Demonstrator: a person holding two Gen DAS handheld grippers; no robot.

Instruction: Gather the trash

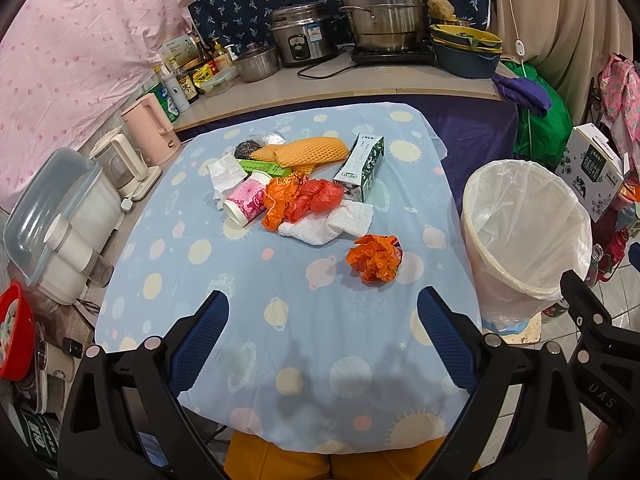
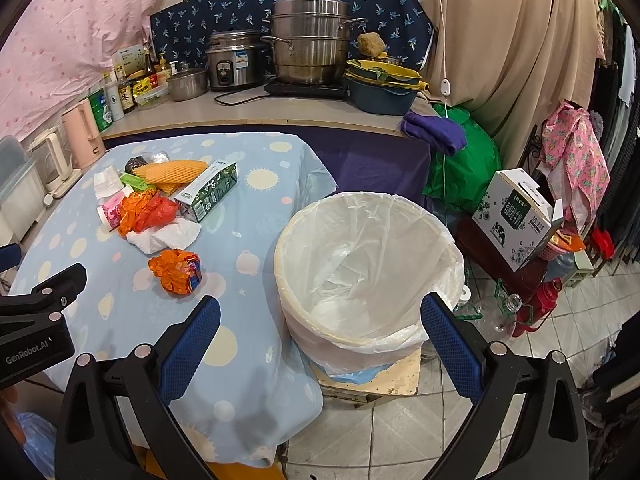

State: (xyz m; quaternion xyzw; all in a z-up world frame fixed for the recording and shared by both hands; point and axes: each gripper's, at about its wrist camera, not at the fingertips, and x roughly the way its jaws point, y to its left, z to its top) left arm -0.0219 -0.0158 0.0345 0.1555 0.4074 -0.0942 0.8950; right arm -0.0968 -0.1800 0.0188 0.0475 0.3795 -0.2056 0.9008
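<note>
Trash lies on the blue planet-print tablecloth [image 1: 280, 280]: a crumpled orange wrapper [image 1: 375, 258] [image 2: 176, 266] nearest me, behind it orange-red plastic bags [image 1: 300, 200], white paper towels [image 1: 332, 224], a pink paper cup [image 1: 246, 200], a green milk carton [image 1: 360, 168] [image 2: 208, 194], orange foam netting [image 1: 308, 152] and a green box. A white-lined bin [image 1: 524, 224] [image 2: 368, 268] stands right of the table. My left gripper [image 1: 322, 320] is open over the table's near part. My right gripper [image 2: 320, 328] is open, its fingers straddling the bin's near rim.
Kettles [image 1: 148, 128] and plastic containers [image 1: 52, 216] line the table's left edge. The counter behind carries steel pots [image 1: 380, 8], a rice cooker, bottles and stacked bowls. A milk box [image 2: 516, 216], bottles and a green bag [image 2: 460, 164] stand on the tiled floor to the right.
</note>
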